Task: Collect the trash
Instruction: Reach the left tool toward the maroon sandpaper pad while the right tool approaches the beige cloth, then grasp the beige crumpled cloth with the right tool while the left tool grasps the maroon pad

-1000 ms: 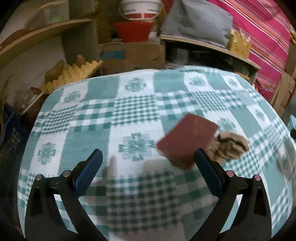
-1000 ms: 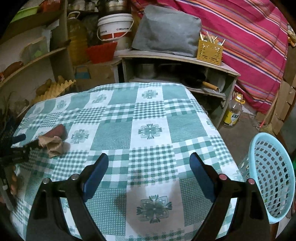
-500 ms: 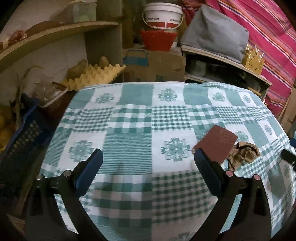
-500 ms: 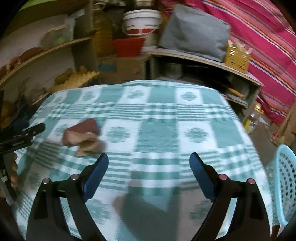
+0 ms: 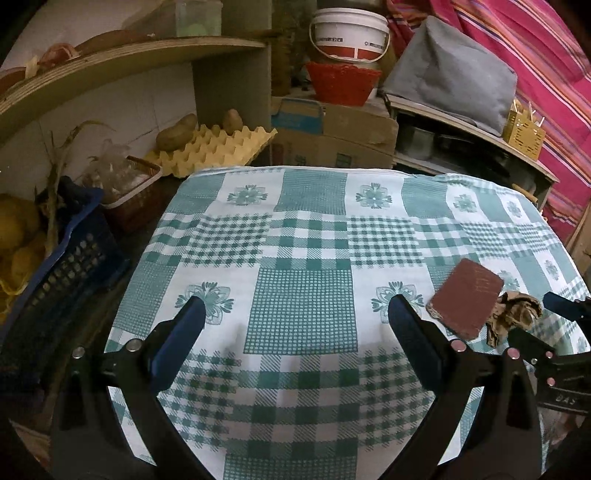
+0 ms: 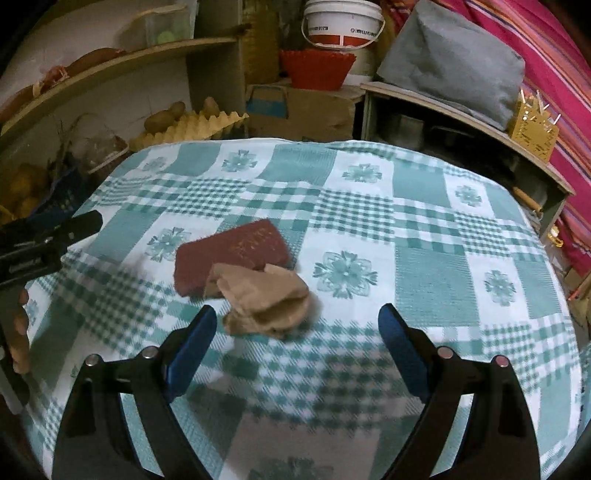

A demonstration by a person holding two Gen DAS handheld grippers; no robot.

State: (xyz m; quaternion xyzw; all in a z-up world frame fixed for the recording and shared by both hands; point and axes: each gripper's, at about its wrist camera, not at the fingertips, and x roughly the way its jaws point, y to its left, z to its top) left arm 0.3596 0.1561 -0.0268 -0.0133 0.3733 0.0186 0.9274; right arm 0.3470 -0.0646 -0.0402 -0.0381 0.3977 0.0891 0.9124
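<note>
Left wrist view: left gripper gapes wide, holding nothing; crumpled brown paper sits far right beside a maroon booklet.

Right wrist view: right gripper wide open and empty, paper just ahead, touching the booklet. Looks light and squishy, so pinch the bulge. Checkered counter has plenty of room.

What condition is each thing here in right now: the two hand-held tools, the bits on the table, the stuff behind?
Left tool: open, empty.
Right tool: open, empty, just short of the paper.
Crumpled brown paper: crushed, lying against the red booklet.
Red booklet: closed, flat on the tablecloth.
White bucket: upright, behind a red basket.
Egg tray: holds two potatoes.
</note>
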